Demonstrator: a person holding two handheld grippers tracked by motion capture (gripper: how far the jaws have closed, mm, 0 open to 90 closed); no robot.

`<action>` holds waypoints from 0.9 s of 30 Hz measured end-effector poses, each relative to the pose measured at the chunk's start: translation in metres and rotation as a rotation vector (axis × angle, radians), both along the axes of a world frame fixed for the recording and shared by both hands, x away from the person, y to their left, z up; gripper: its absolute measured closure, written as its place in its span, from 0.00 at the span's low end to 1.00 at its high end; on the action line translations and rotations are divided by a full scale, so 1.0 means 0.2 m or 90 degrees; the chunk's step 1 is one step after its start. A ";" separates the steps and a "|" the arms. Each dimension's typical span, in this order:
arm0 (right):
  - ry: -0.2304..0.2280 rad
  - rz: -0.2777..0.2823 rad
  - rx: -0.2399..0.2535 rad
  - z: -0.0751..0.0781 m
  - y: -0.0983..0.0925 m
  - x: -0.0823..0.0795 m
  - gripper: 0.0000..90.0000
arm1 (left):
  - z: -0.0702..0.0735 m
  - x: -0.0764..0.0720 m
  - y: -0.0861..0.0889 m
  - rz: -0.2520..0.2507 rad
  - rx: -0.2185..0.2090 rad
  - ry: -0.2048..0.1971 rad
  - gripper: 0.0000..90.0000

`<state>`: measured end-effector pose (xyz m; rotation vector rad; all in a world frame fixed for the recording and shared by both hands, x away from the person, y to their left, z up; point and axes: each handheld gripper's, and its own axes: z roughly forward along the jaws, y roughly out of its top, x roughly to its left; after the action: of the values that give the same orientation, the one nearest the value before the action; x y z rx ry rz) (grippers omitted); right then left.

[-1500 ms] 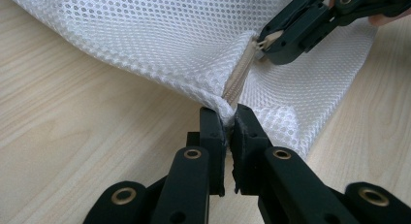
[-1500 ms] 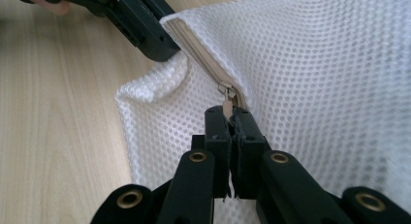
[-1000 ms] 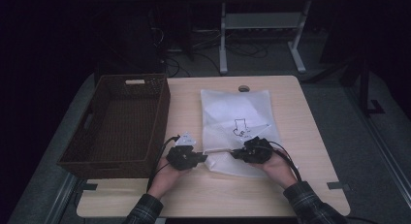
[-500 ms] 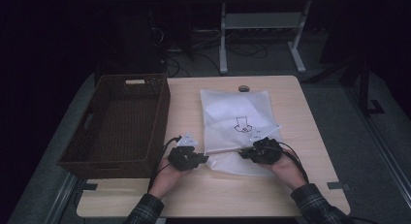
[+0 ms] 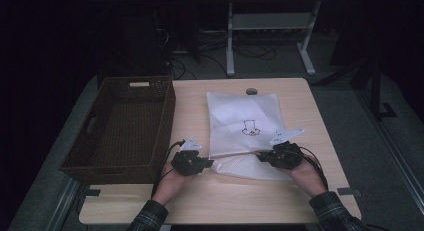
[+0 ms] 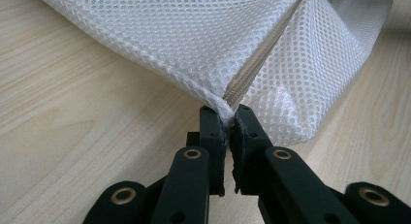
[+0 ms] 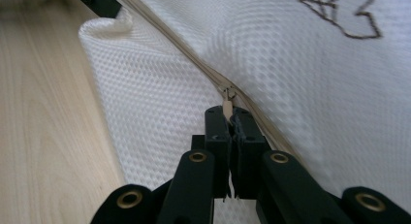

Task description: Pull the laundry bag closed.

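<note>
A light wooden table (image 5: pixel 220 201) is seen, with a round hole (image 5: pixel 251 91) near its far edge. A brown wicker basket (image 5: pixel 125 128) is set on its left part. A white mesh bag (image 5: pixel 245 133) is laid flat just beside the basket, toward the middle.

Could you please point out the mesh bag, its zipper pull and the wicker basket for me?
mesh bag (image 5: pixel 240 111): high view, on its flat upper panel.
zipper pull (image 7: pixel 227 107): right gripper view, on the tab between the jaws.
wicker basket (image 5: pixel 167 98): high view, on its right wall.

dim high view, bright gripper close-ups
</note>
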<state>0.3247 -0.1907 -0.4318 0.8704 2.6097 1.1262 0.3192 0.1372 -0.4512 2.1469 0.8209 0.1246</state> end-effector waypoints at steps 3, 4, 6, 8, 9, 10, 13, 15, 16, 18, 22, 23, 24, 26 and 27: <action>0.001 -0.015 0.002 0.01 -0.06 -0.01 0.96 | 0.00 0.00 0.00 -0.001 0.000 0.000 0.94; 0.000 -0.018 0.005 0.01 -0.08 -0.01 0.96 | 0.00 0.00 0.00 -0.002 0.000 0.000 0.94; 0.002 -0.021 0.009 0.01 -0.11 -0.02 0.96 | 0.00 0.00 -0.01 -0.004 0.001 -0.001 0.94; -0.001 -0.026 0.004 0.01 -0.13 -0.03 0.96 | 0.00 0.00 -0.01 -0.005 0.003 0.000 0.94; -0.001 -0.028 0.003 0.01 -0.14 -0.03 0.96 | -0.01 0.00 -0.01 -0.006 0.003 0.000 0.94; -0.001 -0.031 0.005 0.00 -0.16 -0.04 0.96 | -0.01 0.00 -0.01 -0.006 0.002 0.000 0.94; 0.000 -0.042 0.004 0.01 -0.20 -0.04 0.96 | -0.01 0.00 -0.01 -0.003 0.003 -0.001 0.94; -0.002 -0.050 0.003 0.01 -0.23 -0.04 0.96 | -0.01 0.00 0.00 -0.001 0.002 0.000 0.94; -0.001 -0.054 0.005 0.01 -0.25 -0.05 0.96 | -0.01 0.00 0.00 -0.001 0.002 -0.001 0.94; -0.001 -0.063 0.005 0.01 -0.28 -0.05 0.96 | -0.01 0.00 0.00 -0.001 0.001 0.000 0.94; 0.000 -0.080 0.001 0.00 -0.36 -0.06 0.96 | -0.01 0.00 0.00 0.002 0.003 -0.001 0.94; 0.001 -0.085 -0.001 -0.01 -0.38 -0.06 0.96 | -0.01 0.00 0.00 0.002 0.003 -0.002 0.94; 0.003 -0.092 -0.001 -0.01 -0.40 -0.06 0.96 | -0.01 0.00 0.00 0.002 0.002 -0.001 0.94; 0.004 -0.098 -0.001 -0.01 -0.44 -0.06 0.96 | -0.01 0.00 0.00 0.002 0.004 -0.002 0.94; 0.005 -0.102 -0.003 -0.02 -0.46 -0.06 0.96 | -0.01 0.00 0.00 0.002 0.003 -0.002 0.94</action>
<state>0.3123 -0.2819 -0.4349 1.0638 2.4958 1.0750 0.3197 0.1369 -0.4527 2.1495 0.8231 0.1313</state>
